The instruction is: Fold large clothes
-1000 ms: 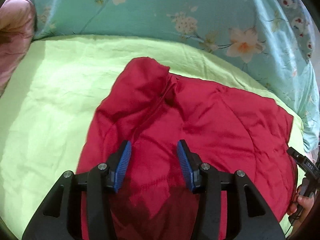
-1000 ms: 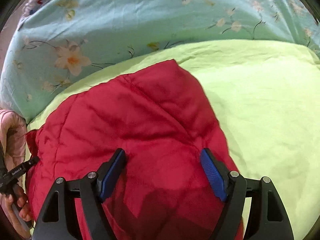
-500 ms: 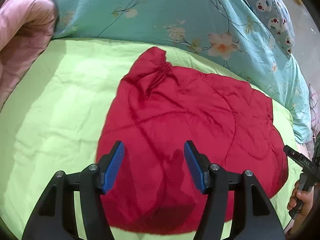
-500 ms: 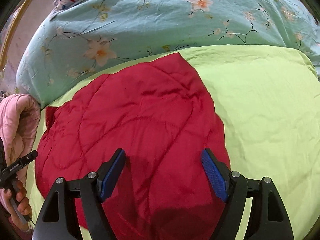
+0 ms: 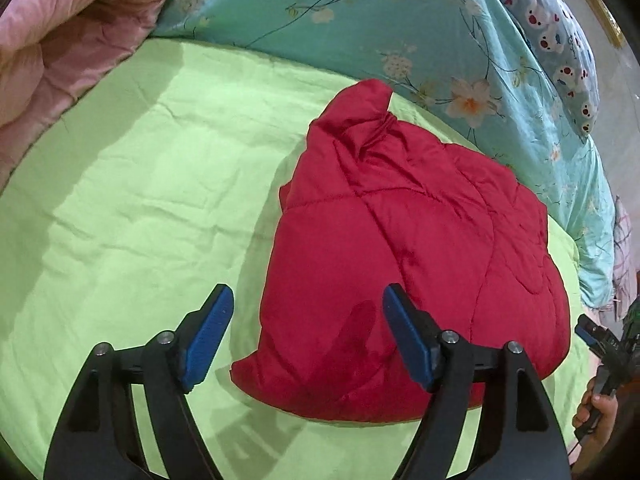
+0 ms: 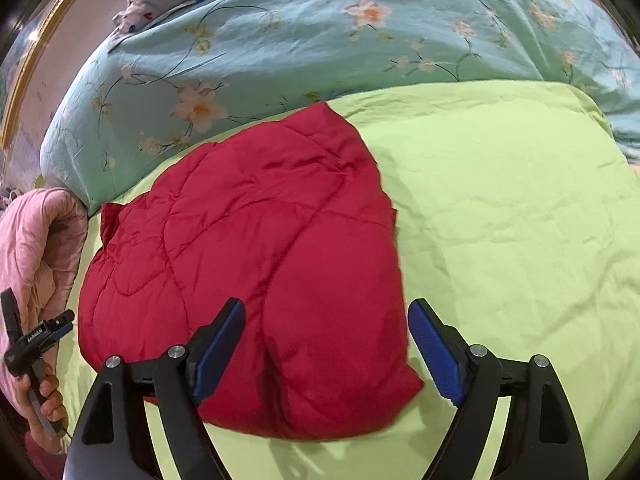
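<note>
While the red quilted jacket (image 5: 404, 256) lies folded into a puffy bundle on the lime-green bedsheet (image 5: 128, 184) (a teal floral duvet (image 5: 400, 12) heaped behind it), the left claw (image 5: 308, 334) hangs above its near edge, jaws just widened and gripping nothing; the right claw (image 6: 326, 348) likewise hovers spread and empty; a pink quilt (image 5: 60, 40) lies at the sheet's far left.

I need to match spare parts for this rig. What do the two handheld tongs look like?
Both are alike: the left tongs and right tongs have glossy black angular frames with triangular cut-outs, silver screw heads at the pivots, and flat blue ribbed pads on the fingers. Seen from the right wrist view, the left handle carries small white lettering, too small to read. No sleeves show.
</note>
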A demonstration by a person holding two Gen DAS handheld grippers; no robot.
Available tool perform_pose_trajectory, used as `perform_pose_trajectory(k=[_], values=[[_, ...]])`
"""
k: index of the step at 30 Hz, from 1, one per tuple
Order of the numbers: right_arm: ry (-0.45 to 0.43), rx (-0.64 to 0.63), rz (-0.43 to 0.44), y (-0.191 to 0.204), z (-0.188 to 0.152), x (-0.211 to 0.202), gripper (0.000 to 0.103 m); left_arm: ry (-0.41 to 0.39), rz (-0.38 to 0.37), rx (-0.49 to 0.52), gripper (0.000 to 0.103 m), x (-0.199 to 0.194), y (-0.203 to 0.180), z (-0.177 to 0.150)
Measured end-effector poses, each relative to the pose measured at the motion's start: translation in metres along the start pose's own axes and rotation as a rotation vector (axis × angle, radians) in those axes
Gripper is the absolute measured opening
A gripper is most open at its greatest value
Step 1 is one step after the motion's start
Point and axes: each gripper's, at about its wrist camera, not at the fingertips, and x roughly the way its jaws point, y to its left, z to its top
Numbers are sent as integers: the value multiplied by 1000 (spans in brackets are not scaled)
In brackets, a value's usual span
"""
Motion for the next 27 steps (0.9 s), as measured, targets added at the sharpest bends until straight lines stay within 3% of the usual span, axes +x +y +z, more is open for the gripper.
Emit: perform_pose_trajectory(k=[6,13,18,25,27], values=[[22,16,18,-18,-7,0,88,52,-102,-24,77,12,6,-1],[47,58,86,-32,-8,11,89,104,-169,-34,84,29,9,5],[91,101,155,-42,-2,29,90,147,-267,-93,84,45,22,10],[165,189,258,-56,10,65,93,182,-321,-147,103,68,30,17],[176,210,274,-59,15,75,96,193,-342,-167,103,76,30,19]])
